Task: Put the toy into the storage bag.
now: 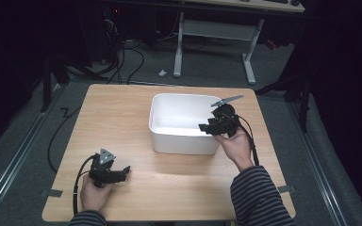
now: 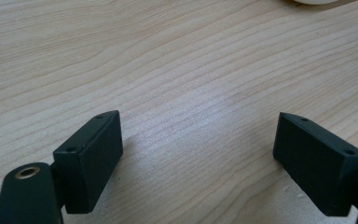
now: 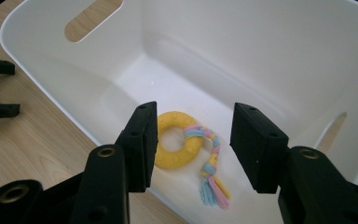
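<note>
Item: ring toy [image 3: 175, 145], a yellow ring with faint paler dots and a round hole through its middle.
Attachment: a braided rope [image 3: 208, 158] in pink, blue and yellow is tied through the ring on one side; it ends in a loose frayed tassel of the same colours.
Item position: lying flat on the floor of the white bin [image 3: 270, 51], near the wall closest to the right gripper view's camera; the tassel trails away from the ring along the floor.
Bin: white plastic, rectangular, rounded corners, a slot handle cut into each end wall; it stands on the wooden counter [image 1: 122, 117], towards its far right part.
Right gripper [image 3: 193, 140]: held over the bin's near right rim, pointing down into it. Jaws parted, nothing between the pads; the ring toy lies below them, not gripped, partly hidden behind one jaw.
Left gripper [image 2: 198, 154]: low over the bare counter at its near left, well apart from the bin. Jaws wide apart, with wood grain between them.
Person: striped sleeve [image 1: 259, 193] on the right forearm.
</note>
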Available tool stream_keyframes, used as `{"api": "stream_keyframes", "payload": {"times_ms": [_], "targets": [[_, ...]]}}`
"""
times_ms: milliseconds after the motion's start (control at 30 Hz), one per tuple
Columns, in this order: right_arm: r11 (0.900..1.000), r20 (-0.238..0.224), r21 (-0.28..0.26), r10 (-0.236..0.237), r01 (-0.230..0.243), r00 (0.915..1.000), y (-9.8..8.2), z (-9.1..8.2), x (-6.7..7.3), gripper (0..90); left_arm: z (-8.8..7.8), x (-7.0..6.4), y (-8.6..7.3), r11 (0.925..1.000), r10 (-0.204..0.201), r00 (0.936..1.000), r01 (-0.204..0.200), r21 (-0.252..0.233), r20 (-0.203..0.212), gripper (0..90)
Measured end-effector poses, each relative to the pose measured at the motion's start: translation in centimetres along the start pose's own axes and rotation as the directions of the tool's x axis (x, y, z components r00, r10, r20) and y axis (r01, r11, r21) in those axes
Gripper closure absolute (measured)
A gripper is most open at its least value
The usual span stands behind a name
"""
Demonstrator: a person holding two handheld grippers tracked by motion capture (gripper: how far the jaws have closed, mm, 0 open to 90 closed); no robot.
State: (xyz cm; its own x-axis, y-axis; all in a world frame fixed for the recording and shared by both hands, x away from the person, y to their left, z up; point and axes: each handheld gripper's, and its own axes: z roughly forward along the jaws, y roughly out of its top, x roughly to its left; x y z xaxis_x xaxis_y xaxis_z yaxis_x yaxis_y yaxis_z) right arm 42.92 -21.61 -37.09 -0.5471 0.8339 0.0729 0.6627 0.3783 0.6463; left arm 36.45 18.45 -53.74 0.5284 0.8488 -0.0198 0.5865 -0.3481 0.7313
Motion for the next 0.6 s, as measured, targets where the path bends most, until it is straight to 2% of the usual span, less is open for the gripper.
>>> {"api": "stream_keyframes", "payload": {"times_ms": [167,267,367,600], "targets": [[0.999,-0.003,-0.036,0.025,-0.025,0.9997,-1.0,-1.1,-1.0,51.8,0.0,0.0,0.0,1.0,0.002,1.0,-0.002,0.001,-0.001,16.1],[0.999,0.001,-0.039,0.033,-0.033,0.9995,-1.5,-1.6,-1.4,51.8,0.0,-0.1,0.0,1.0,0.008,1.0,-0.008,0.001,-0.003,15.7],[0.998,0.003,-0.056,0.038,-0.037,0.9993,-1.8,-2.3,-1.7,51.7,0.0,-0.3,-0.1,0.9996,0.029,0.9993,-0.029,0.005,0.022,14.2],[0.995,0.015,-0.095,0.045,-0.043,0.9989,-2.7,-4.3,-2.4,51.4,-0.1,-0.3,-0.1,0.9995,0.031,0.9992,-0.031,0.005,0.026,14.0]]}}
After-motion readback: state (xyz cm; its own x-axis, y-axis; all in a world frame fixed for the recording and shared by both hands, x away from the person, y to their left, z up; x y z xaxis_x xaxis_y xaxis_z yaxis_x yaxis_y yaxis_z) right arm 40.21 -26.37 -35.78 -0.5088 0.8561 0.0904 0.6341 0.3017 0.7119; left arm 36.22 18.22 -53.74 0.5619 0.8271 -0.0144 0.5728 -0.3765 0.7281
